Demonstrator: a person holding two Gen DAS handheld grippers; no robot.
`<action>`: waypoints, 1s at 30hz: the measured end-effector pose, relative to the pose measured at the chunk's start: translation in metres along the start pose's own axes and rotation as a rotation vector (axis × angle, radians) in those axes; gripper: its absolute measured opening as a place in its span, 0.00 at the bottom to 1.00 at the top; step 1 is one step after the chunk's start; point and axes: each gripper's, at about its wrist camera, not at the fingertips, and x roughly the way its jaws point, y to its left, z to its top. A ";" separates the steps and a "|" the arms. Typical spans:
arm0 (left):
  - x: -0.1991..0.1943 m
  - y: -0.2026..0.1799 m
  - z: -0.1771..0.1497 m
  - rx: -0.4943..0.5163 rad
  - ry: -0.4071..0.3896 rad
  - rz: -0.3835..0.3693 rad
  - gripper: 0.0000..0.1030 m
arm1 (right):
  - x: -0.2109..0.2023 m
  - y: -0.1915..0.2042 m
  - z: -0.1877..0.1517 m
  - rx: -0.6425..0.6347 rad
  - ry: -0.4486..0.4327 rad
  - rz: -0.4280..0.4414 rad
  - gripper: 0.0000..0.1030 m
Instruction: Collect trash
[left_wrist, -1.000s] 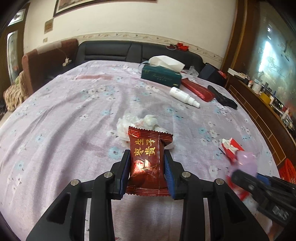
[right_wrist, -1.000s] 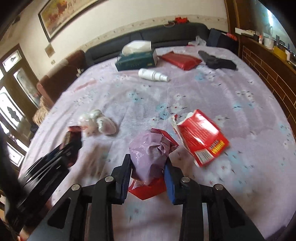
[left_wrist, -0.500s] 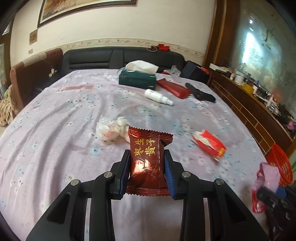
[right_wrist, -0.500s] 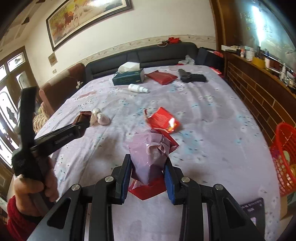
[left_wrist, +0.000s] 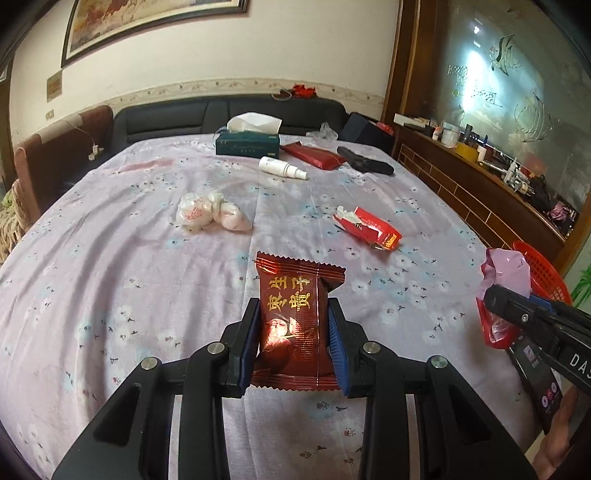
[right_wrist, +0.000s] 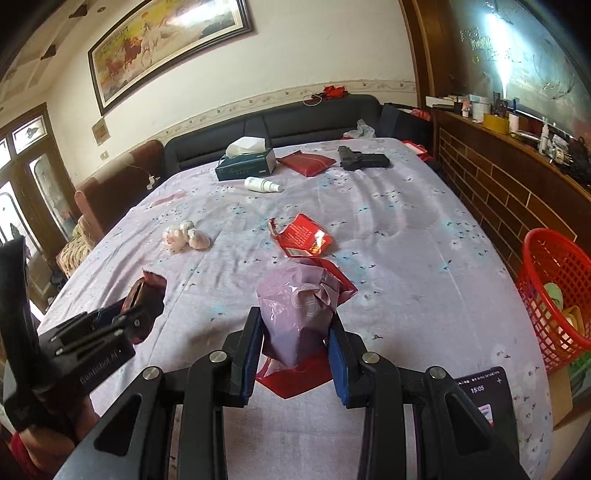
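A: Where do you stand with the trash?

B: You are mid-carry. Your left tool (left_wrist: 293, 341) is clamped on the dark red snack wrapper (left_wrist: 295, 314), and your right tool (right_wrist: 295, 343) is clamped on a crumpled lilac plastic bag (right_wrist: 295, 314) with a red wrapper scrap (right_wrist: 291, 378) hanging under it. Both loads hang over the bed (right_wrist: 424, 240), clear of the sheet as far as I can tell.

A: And the drop-off?

B: I judge it to be the red basket (right_wrist: 554, 295) off the bed's right edge, with some rubbish already inside. Your right tool is the nearer one. Bring it over the rim before you part the pads; the bag is light and may cling or drift.

A: How does the snack wrapper sit?

B: Upright between the pads, long axis running along the fingers, the crimped top edge pointing away from you and the printed face up. Gripped across its narrow width, it should fall end-first.

A: What remains?

B: The torn red packet (right_wrist: 304, 238) near mid-bed and the white crumpled wad (right_wrist: 184, 238) to its left, each lying loose on the sheet.
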 end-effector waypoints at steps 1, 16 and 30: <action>0.000 -0.002 -0.001 0.008 -0.003 0.005 0.32 | 0.000 0.000 -0.001 -0.001 0.001 -0.003 0.35; 0.002 -0.020 -0.008 0.052 0.001 0.002 0.32 | 0.000 0.001 -0.006 -0.012 0.007 -0.006 0.35; -0.001 -0.018 -0.007 0.054 -0.009 0.013 0.32 | -0.001 0.008 -0.005 -0.031 0.010 -0.009 0.35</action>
